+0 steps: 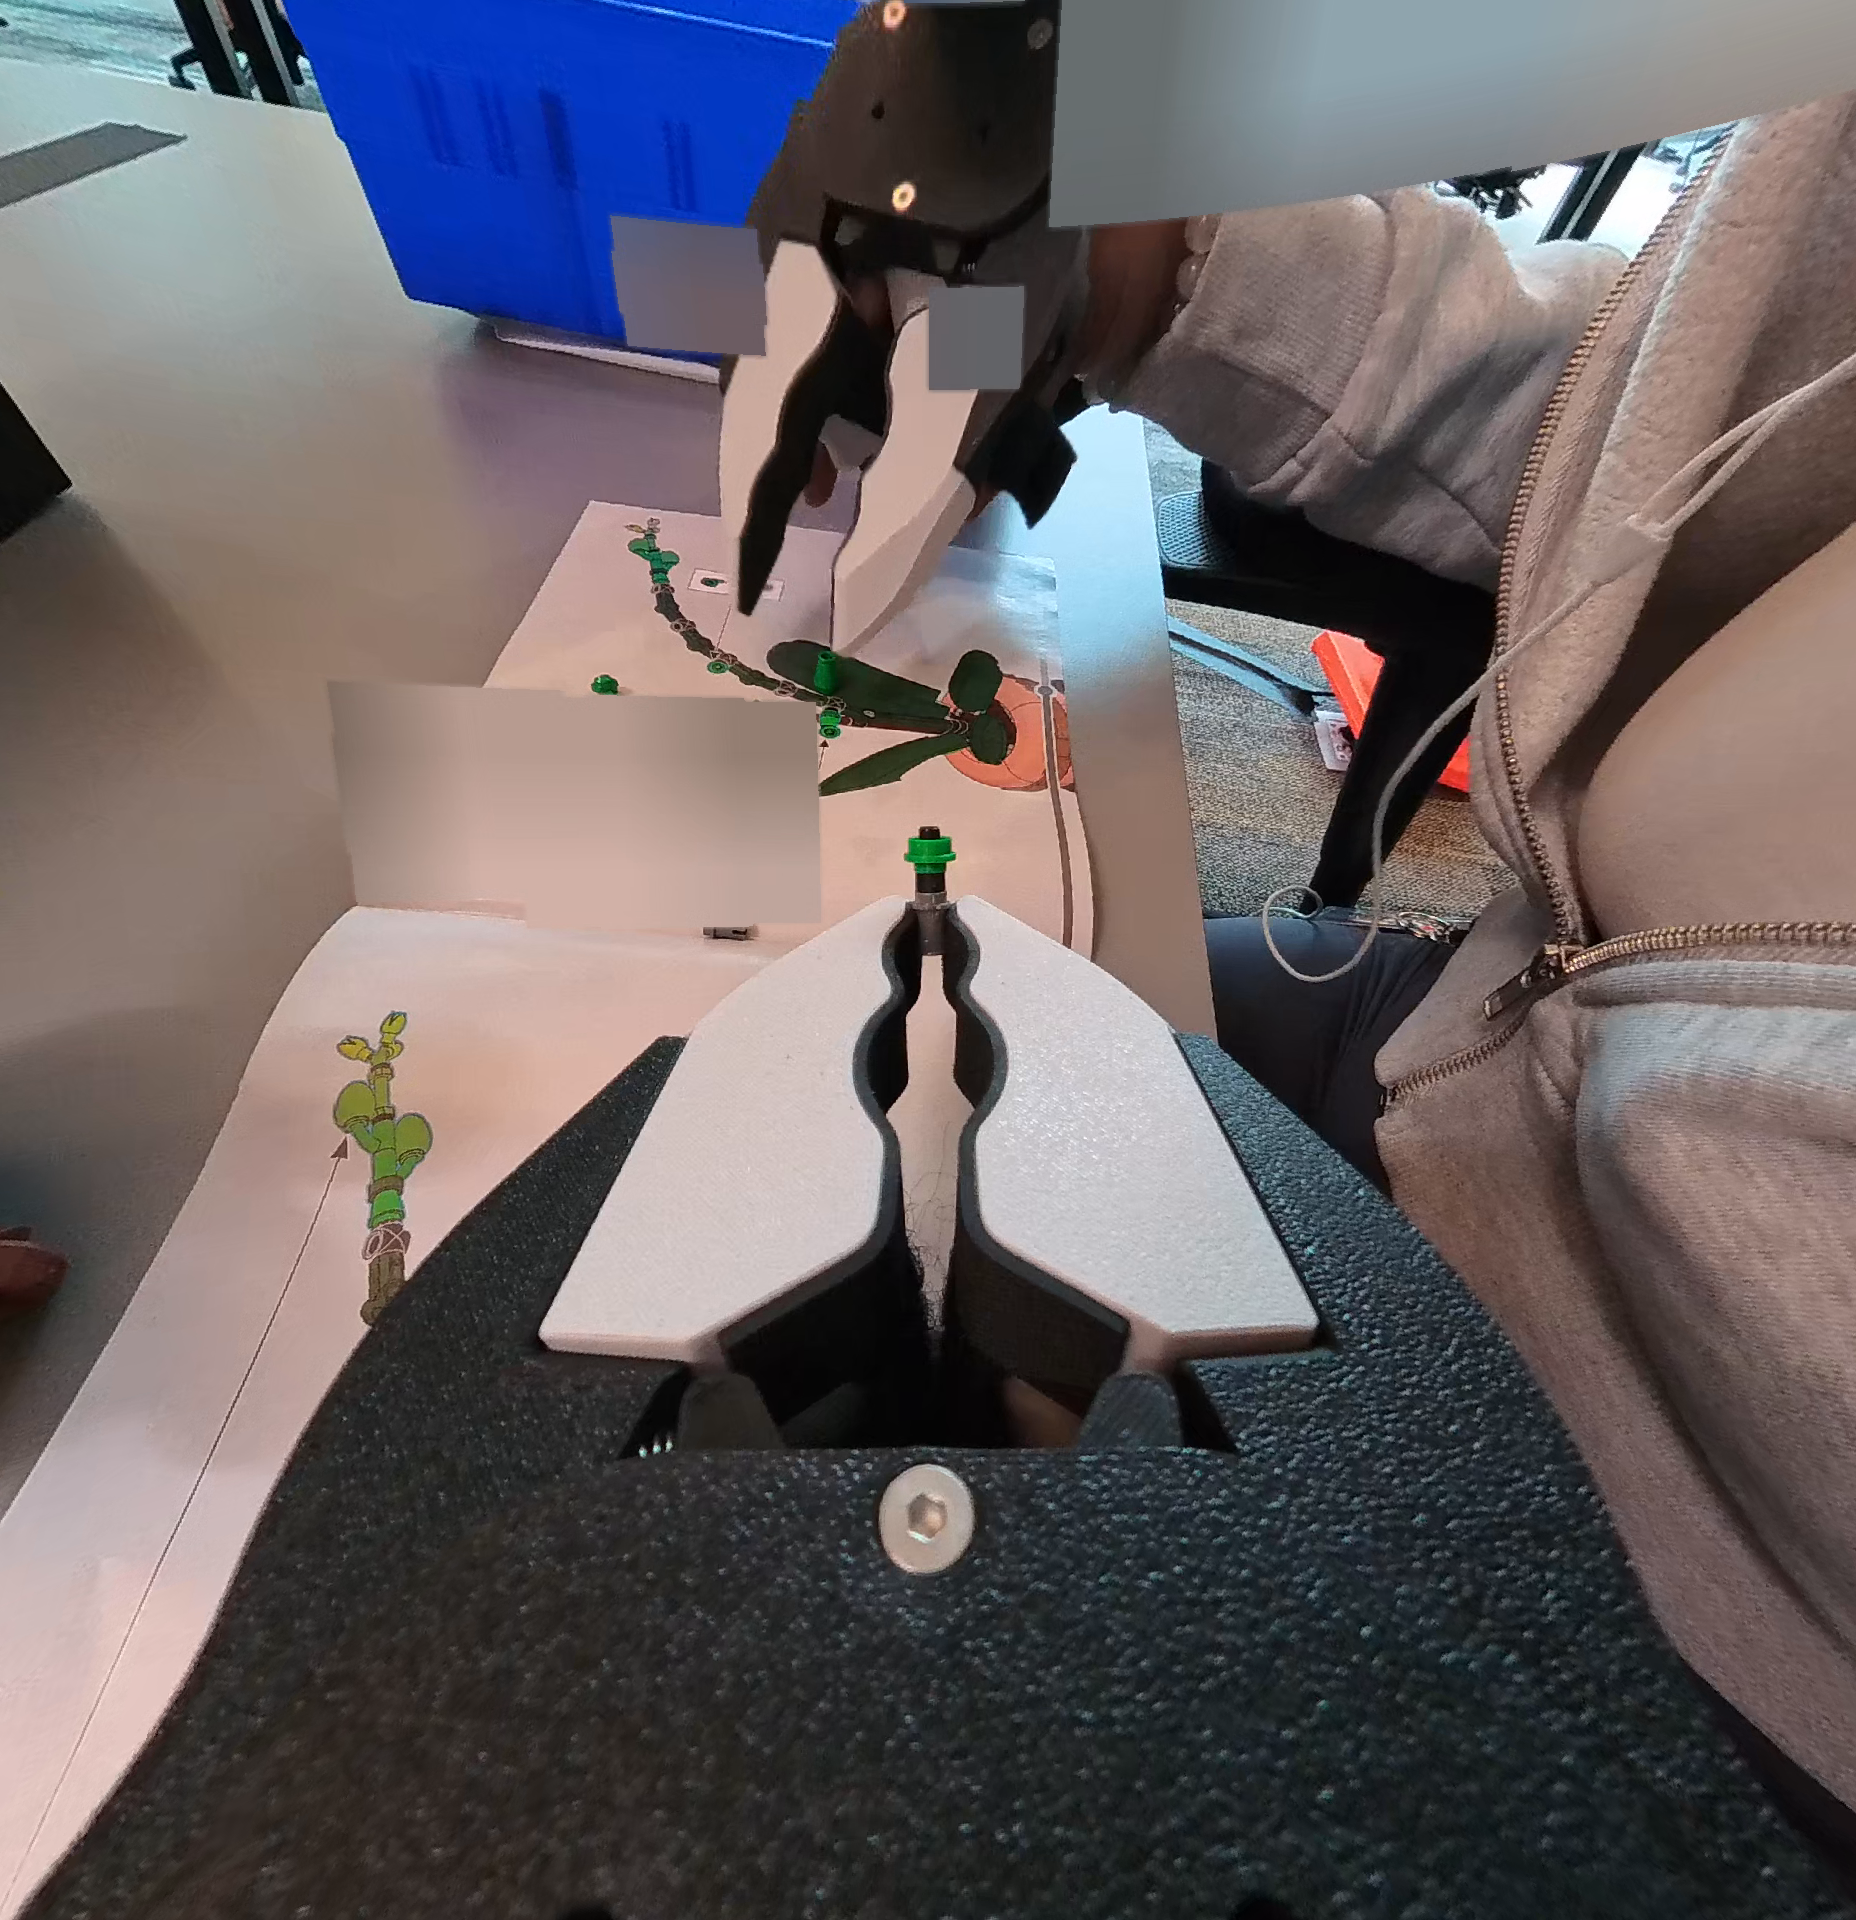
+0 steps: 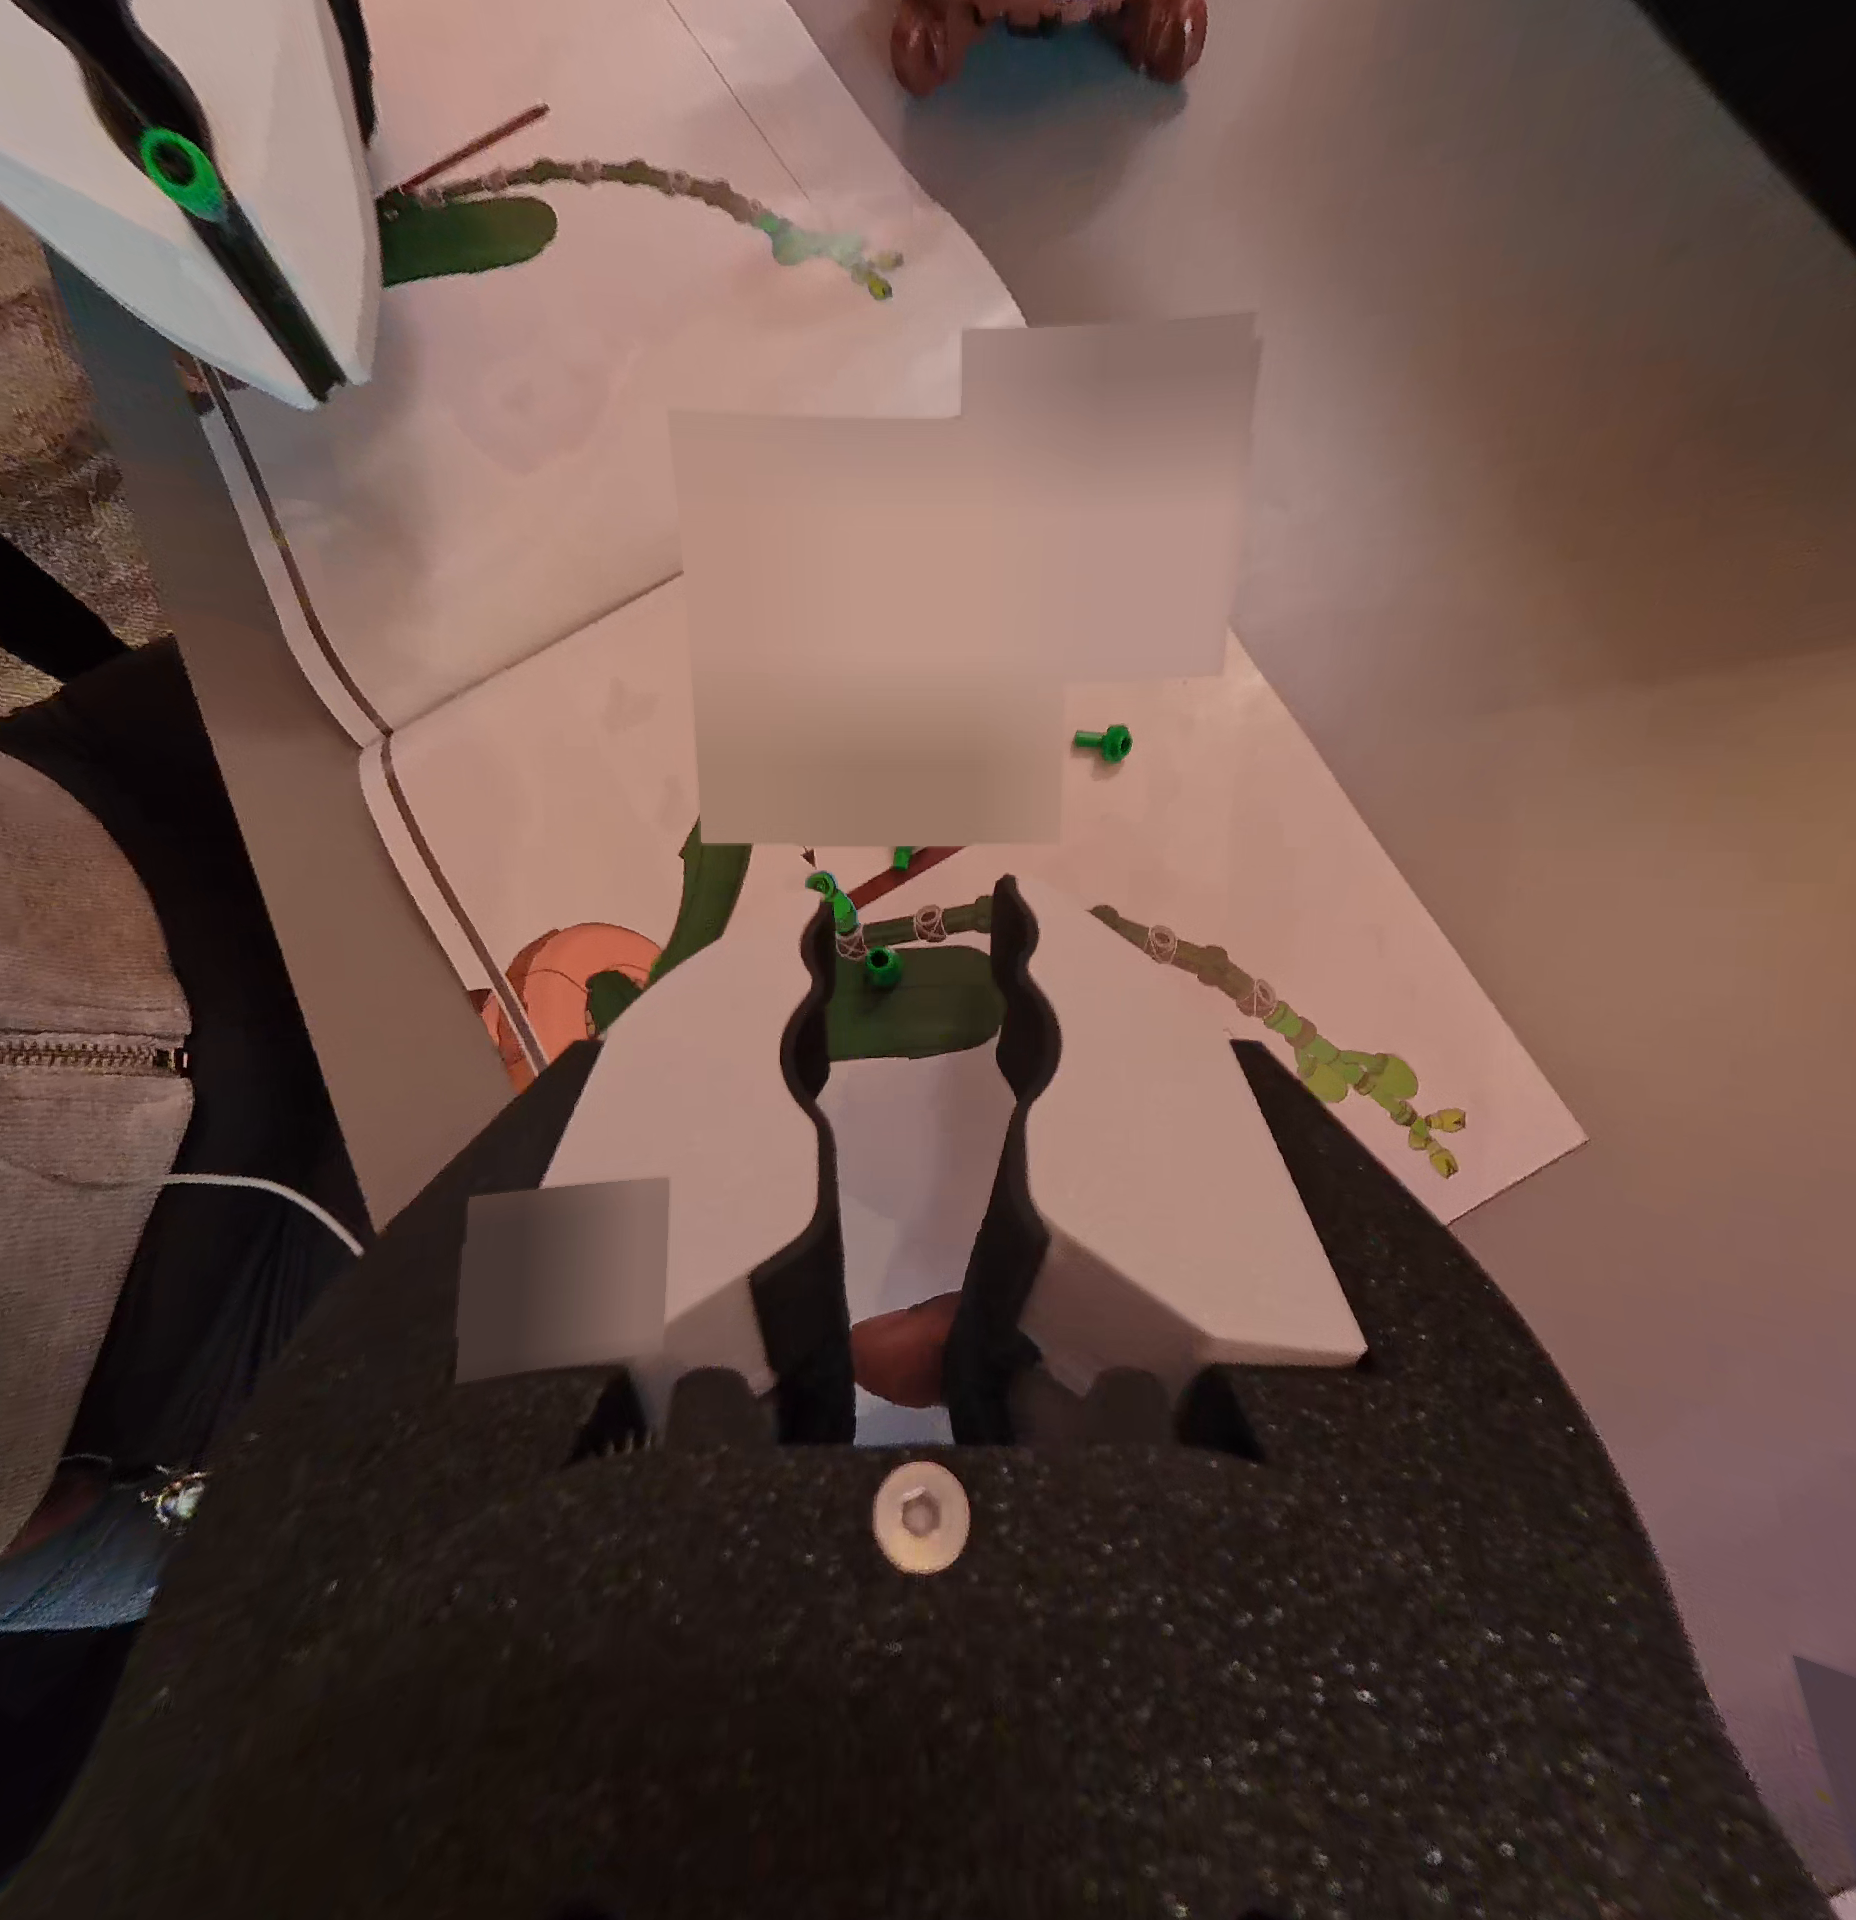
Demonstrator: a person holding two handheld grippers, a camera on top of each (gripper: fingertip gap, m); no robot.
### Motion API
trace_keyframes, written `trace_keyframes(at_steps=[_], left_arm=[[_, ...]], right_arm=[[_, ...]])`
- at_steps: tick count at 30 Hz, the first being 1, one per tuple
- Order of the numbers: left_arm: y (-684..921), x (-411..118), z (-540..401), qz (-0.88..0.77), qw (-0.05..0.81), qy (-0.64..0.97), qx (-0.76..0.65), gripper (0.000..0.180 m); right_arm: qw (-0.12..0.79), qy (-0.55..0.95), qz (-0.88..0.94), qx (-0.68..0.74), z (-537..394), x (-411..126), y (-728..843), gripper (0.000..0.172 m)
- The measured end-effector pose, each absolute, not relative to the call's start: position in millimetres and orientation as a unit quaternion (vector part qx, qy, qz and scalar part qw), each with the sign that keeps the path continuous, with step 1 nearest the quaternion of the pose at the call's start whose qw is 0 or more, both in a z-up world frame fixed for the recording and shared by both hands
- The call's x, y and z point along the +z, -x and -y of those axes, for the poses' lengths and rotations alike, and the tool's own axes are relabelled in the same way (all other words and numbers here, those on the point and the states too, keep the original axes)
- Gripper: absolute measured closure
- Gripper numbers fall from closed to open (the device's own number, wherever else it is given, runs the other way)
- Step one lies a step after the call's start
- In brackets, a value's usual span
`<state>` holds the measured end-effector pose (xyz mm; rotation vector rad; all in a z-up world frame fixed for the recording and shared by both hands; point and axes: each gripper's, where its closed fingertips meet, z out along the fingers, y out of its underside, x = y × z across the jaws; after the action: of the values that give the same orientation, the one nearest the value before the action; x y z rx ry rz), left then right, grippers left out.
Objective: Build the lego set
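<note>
My left gripper (image 1: 930, 920) is shut on a thin dark pin (image 1: 930, 904) that stands up out of the fingertips, with a small green ring piece (image 1: 931, 850) on its top. It also shows at the top left of the right wrist view (image 2: 181, 177), ring end-on. My right gripper (image 2: 911, 909) is open and hovers over an open instruction booklet (image 2: 488, 520). A small green peg (image 2: 880, 964) stands on the page below, between the fingers, touching neither. In the left wrist view the right gripper (image 1: 799, 618) hangs just above that peg (image 1: 824, 673).
Another green peg (image 2: 1106, 743) lies loose on the page; it also shows in the left wrist view (image 1: 604, 684). A small grey piece (image 1: 732, 932) lies on the booklet. A blue bin (image 1: 550, 156) stands behind. Brown pieces (image 2: 1049, 42) lie beyond the booklet. A person's grey hoodie (image 1: 1630, 935) is at the table edge. The left gripper's tips are roughly 15 cm from the right gripper's.
</note>
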<state>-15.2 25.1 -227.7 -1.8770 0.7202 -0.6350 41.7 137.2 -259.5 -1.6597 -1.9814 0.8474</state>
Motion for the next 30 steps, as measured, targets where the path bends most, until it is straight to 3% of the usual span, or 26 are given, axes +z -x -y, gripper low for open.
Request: trace_keyframes(at_steps=[10,17,30], left_arm=[[15,-228,-25,-0.298,0.493,0.776,-0.258,0.178],[14,-232,-24,-0.309,0.485,0.78,-0.248,0.178],[10,-237,-23,-0.331,0.476,0.781,-0.231,0.178]], right_arm=[[0.236,0.516,0.714,0.41,-99,-228,-21,0.147],[0.214,0.444,0.631,0.599,-39,-188,9,0.153],[0.236,0.446,0.66,0.557,-20,-209,26,0.158]])
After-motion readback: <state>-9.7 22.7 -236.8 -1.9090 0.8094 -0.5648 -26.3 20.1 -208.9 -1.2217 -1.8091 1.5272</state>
